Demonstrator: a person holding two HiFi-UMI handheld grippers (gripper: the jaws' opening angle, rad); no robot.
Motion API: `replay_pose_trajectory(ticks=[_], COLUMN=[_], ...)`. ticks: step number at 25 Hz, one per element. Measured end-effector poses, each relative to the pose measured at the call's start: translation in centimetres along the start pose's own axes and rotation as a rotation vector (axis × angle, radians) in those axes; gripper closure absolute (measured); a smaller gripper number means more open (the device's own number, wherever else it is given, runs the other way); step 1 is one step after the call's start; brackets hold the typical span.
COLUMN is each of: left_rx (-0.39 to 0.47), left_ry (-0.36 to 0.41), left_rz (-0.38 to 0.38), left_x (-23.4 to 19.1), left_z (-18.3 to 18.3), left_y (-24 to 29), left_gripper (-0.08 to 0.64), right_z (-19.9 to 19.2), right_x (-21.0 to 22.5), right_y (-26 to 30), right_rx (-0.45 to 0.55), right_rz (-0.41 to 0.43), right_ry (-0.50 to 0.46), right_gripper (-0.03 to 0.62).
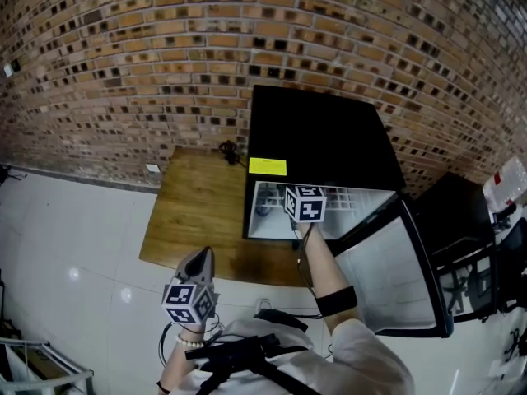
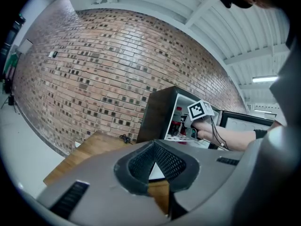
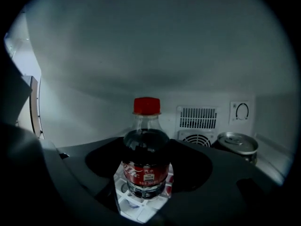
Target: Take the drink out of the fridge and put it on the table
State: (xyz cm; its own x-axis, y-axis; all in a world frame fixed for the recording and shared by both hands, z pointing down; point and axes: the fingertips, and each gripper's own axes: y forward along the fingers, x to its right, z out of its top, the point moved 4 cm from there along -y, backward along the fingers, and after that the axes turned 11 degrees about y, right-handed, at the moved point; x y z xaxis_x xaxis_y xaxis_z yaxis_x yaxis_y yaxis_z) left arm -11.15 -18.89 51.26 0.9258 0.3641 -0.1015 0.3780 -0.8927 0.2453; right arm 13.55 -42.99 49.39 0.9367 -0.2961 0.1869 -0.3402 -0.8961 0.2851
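The right gripper [image 1: 303, 203] is inside the fridge [image 1: 317, 134]. Its fingers [image 3: 202, 173] are spread wide with the bottle [image 3: 146, 147] upright between them. They grip nothing: a sliver of white shelf [image 3: 118, 187] shows between the bottle's foot and the left finger. The red cap stands above the fingers, with open room overhead. Beyond the right finger, near the back wall, stands a can [image 3: 237, 144], apart from the bottle. The door [image 1: 395, 278] hangs open to the right of that arm, leaving the fridge mouth free. The left gripper [image 2: 153, 147] is closed and empty, tips meeting, held low by the person's body. Ahead of its tips lies the table [image 1: 198, 212]. It has open wood on the near side, a cable [image 1: 227, 149] at the far edge, and the fridge at its right end.
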Motion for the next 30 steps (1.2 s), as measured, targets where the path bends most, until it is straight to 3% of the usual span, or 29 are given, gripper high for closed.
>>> replay_pose_trajectory(ticks=[13,22,30], left_rx=[-0.016,-0.019,-0.018], left_ry=[0.011,0.028,0.055], left_rz=[-0.045,-0.115,-0.163], left_x=[0.4,1.5,2.2], left_z=[-0.2,-0.1,-0.3], left_y=[-0.9,-1.9,-2.7], left_gripper=[0.56,0.56,0.56], right_z=[0.6,-0.6,-3.0], right_x=[-0.9,-1.3,-4.1], right_y=[-3.7,-8.0,-13.2], right_rx=[0.042,0.052,0.05], right_rz=[-0.008,-0.037,-0.019], right_ry=[0.001,0.018,0.007], right_gripper=[0.264,0.265,0.265])
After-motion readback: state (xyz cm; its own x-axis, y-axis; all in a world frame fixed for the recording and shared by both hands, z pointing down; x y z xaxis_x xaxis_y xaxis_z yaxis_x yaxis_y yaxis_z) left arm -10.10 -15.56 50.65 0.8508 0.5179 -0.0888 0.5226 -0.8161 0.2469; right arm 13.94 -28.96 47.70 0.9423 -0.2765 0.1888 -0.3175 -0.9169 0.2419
